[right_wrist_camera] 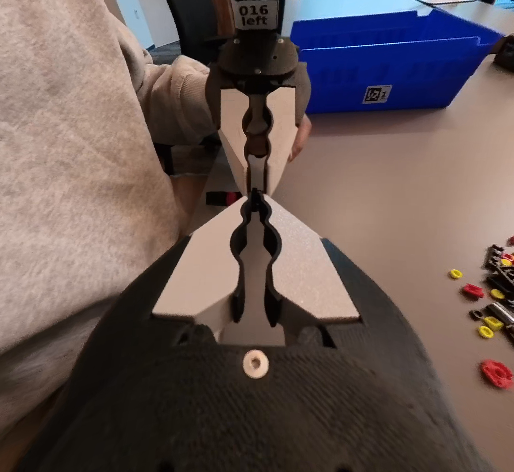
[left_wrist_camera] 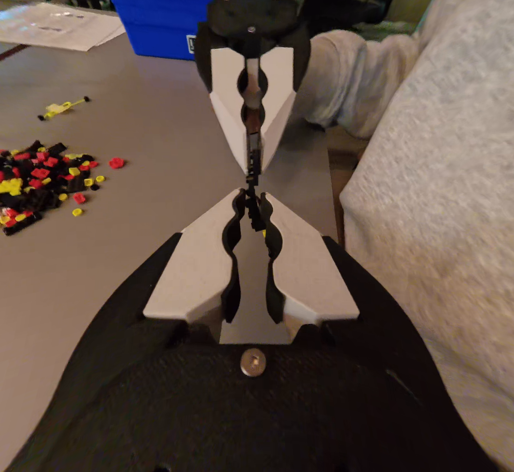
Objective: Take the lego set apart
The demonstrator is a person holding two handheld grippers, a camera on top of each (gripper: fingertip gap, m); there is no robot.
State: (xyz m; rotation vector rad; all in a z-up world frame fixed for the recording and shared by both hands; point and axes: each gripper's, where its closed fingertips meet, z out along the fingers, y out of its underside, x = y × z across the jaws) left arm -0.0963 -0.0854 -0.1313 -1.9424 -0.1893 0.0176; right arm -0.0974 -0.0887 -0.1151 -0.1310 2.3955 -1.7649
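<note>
A thin black lego piece (left_wrist_camera: 253, 180) hangs in the air between my two grippers, which face each other tip to tip above the table's near edge. My left gripper (left_wrist_camera: 251, 194) is shut on its near end, where a small yellow bit shows. My right gripper (left_wrist_camera: 253, 172) is shut on its far end. In the right wrist view, my right gripper (right_wrist_camera: 255, 199) pinches the black piece (right_wrist_camera: 255, 202), and my left gripper (right_wrist_camera: 257, 188) meets it from the far side. Most of the piece is hidden between the pads.
A pile of loose black, red and yellow bricks (left_wrist_camera: 36, 183) lies on the grey table (left_wrist_camera: 167, 124), with a yellow axle piece (left_wrist_camera: 62, 108) and a red piece (left_wrist_camera: 116, 163) nearby. A blue bin (left_wrist_camera: 167, 10) and papers (left_wrist_camera: 55, 24) stand behind. A person's grey sweatshirt (left_wrist_camera: 431, 180) is close by. Only a small space, under 4 cm, lies between the two pairs of fingers.
</note>
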